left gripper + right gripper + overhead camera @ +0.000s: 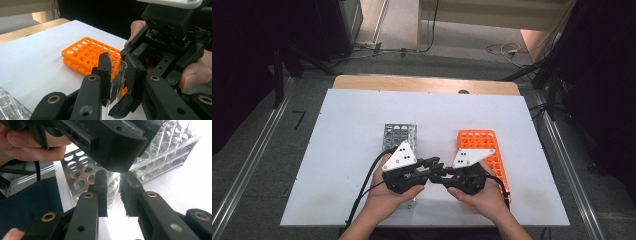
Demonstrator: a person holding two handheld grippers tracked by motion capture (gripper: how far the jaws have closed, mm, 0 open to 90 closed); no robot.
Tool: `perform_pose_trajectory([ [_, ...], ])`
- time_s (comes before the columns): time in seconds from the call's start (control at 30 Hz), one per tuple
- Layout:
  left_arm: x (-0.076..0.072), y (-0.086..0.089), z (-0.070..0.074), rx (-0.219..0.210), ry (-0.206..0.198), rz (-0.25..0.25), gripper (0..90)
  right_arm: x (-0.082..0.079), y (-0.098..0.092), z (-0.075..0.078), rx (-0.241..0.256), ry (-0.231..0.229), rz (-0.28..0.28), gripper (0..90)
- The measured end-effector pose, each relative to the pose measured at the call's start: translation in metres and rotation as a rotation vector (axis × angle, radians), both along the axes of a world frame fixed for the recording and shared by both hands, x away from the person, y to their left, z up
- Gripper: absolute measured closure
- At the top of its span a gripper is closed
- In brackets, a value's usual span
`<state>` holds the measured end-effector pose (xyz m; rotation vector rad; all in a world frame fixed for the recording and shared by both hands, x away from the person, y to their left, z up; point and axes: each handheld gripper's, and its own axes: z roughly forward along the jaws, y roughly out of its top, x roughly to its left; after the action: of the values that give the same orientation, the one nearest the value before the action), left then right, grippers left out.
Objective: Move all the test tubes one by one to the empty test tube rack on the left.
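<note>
We see our two grippers nose to nose at the table's near middle, blocking each other. The metal rack [399, 136] stands at eleven o'clock, the orange rack [483, 150] at one. Between them, towards twelve, the white sheet [437, 112] lies open.

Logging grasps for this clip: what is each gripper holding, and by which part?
The left gripper clamps a clear glass test tube just below its open rim. The right gripper looks empty, jaws parted.
</note>
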<state>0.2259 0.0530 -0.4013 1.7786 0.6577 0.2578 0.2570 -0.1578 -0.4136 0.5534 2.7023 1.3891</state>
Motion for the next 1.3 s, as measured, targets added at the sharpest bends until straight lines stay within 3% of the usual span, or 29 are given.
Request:
perform_pose_trajectory([
  [0.83, 0.0020, 0.0049, 0.0037, -0.012, -0.006, 0.004, 74.1, -0.0010, -0.0003, -0.0004, 0.007, 0.001, -0.012, 74.1],
  [1.17, 0.0021, 0.0026, 0.0020, 0.010, -0.011, 0.007, 74.2, -0.0009, -0.0006, -0.0004, 0.011, 0.001, -0.006, 74.0],
  [1.3, 0.0033, 0.0050, 0.0032, 0.001, -0.018, 0.015, 74.5, -0.0002, -0.0028, -0.0002, 0.027, -0.005, -0.016, 66.5],
])
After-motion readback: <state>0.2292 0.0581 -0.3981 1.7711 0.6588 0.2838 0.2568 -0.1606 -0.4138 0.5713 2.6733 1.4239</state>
